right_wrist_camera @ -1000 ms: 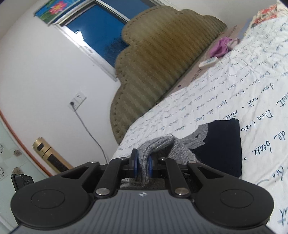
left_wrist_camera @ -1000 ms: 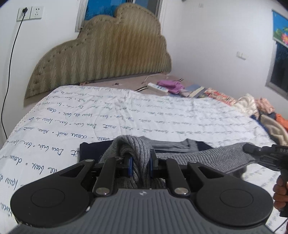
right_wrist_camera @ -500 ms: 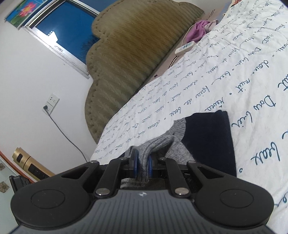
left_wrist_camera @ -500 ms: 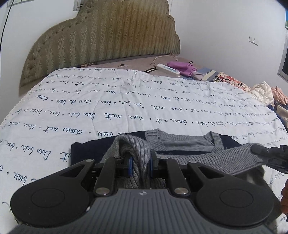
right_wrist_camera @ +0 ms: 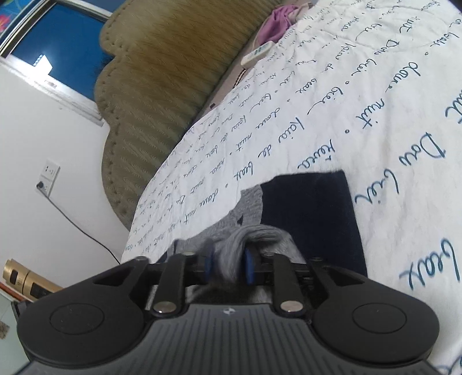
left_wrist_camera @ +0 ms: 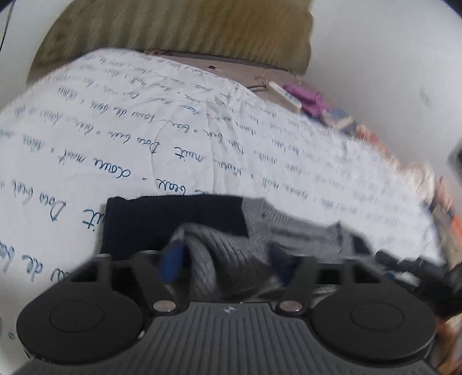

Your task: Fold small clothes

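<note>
A small grey and navy knit sweater lies on the white bedspread with blue script. In the left wrist view my left gripper has its jaws spread wide, with a bunched grey fold lying loosely between them. In the right wrist view the sweater shows its navy panel, and my right gripper has its jaws slightly parted around a grey knit fold. The right gripper's black body shows at the left view's right edge.
A padded olive headboard backs the bed. A white remote and purple cloth lie near it. More clothes are piled at the bed's far right. A wall socket with a cable is on the left wall.
Both grippers have lowered toward the bed and tilted. The left jaws have opened wide off the grey fold; the right jaws have parted slightly. The left view is blurred by motion.
</note>
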Motion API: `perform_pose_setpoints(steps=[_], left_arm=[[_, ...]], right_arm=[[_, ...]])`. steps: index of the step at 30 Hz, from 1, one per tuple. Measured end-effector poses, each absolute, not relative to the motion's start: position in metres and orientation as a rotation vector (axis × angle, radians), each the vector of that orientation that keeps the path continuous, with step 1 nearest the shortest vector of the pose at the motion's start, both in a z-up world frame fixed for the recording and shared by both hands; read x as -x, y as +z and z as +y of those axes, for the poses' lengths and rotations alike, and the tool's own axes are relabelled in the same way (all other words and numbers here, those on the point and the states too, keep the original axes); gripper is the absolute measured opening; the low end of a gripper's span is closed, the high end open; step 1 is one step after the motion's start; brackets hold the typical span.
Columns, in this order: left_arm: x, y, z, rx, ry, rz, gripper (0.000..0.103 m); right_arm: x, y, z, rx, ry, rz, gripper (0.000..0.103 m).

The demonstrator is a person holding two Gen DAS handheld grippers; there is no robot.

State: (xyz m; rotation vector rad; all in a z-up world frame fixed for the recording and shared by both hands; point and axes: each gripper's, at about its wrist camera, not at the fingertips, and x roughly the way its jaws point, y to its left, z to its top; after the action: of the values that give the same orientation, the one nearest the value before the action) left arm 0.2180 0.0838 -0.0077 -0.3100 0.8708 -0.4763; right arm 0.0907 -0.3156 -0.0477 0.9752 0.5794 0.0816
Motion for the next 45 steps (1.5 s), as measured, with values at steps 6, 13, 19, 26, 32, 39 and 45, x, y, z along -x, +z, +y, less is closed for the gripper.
perform_pose_setpoints(steps=[6,13,19,26,32,39,45], left_arm=[[-0.226,0.001,0.124,0.434,-0.307,0.821,0.090],[-0.181,0.024,0.110,0.147,-0.458,0.728,0.090],[-0.133,0.009,0.049,-0.144,-0.747,0.747,0.090],[-0.129,-0.026,0.018,-0.279,-0.752,0.724,0.090],[-0.170,-0.035,0.015,-0.362,-0.502,0.622,0.090],[-0.209,-0.011,0.101,-0.226,-0.115,0.633,0.089],[-0.157,-0.012,0.155,0.084,-0.283,0.637,0.097]], right_arm=[[-0.083,-0.029,-0.336,-0.942,-0.008,0.466,0.082],[-0.082,-0.009,-0.307,-0.788,0.186,0.531,0.082],[-0.109,-0.034,-0.276,-0.662,0.160,0.702,0.082],[-0.082,-0.006,-0.289,-0.519,-0.198,0.503,0.083],[-0.094,-0.010,-0.241,-0.366,0.024,0.646,0.093],[-0.081,-0.023,-0.236,-0.293,-0.048,0.672,0.093],[-0.055,-0.017,-0.233,-0.271,-0.008,0.635,0.094]])
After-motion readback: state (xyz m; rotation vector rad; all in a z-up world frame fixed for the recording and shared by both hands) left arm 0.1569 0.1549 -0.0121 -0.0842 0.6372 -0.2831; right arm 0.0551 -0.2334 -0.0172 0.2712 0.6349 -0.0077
